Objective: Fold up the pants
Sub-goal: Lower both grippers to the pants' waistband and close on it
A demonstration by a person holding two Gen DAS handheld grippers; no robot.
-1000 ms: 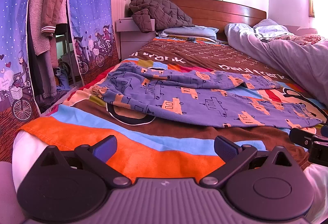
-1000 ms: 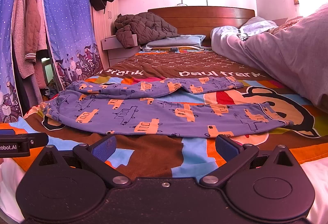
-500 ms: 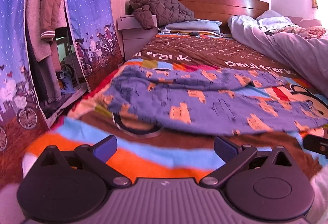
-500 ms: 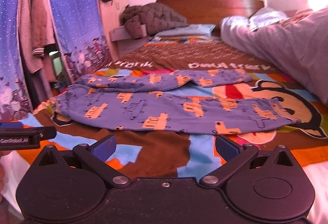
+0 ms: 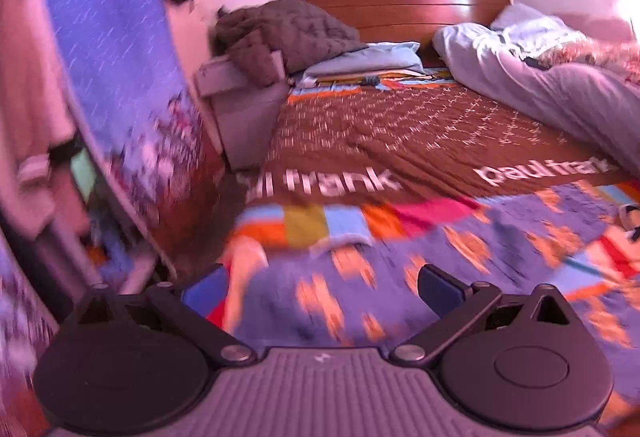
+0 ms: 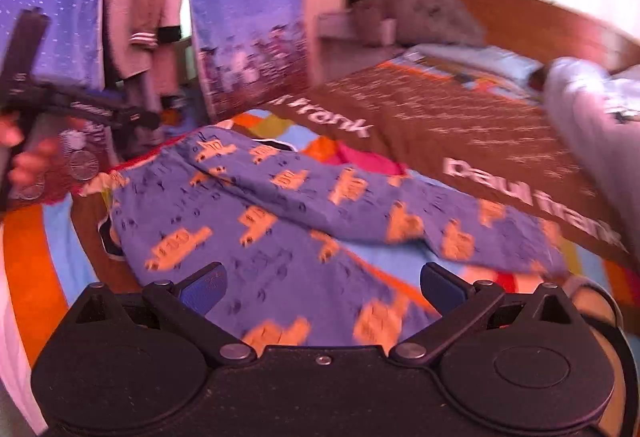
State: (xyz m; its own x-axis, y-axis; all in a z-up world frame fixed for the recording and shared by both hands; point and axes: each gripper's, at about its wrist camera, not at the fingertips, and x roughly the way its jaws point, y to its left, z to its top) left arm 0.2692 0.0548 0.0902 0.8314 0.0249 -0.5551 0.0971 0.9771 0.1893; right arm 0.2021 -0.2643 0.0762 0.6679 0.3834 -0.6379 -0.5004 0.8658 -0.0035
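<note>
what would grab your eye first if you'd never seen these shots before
The blue pants with orange vehicle prints, spread across the near end of the bed, stand out first. Under them lies a bright striped bedspread with white "paul frank" lettering. Both the left claw and the right claw hang open just over the pants, holding nothing.

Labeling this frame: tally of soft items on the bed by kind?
Pants: 1
Quilted jacket: 1
Pillow: 1
Crumpled duvet: 1
Patterned bedspread: 1
Total: 5
</note>
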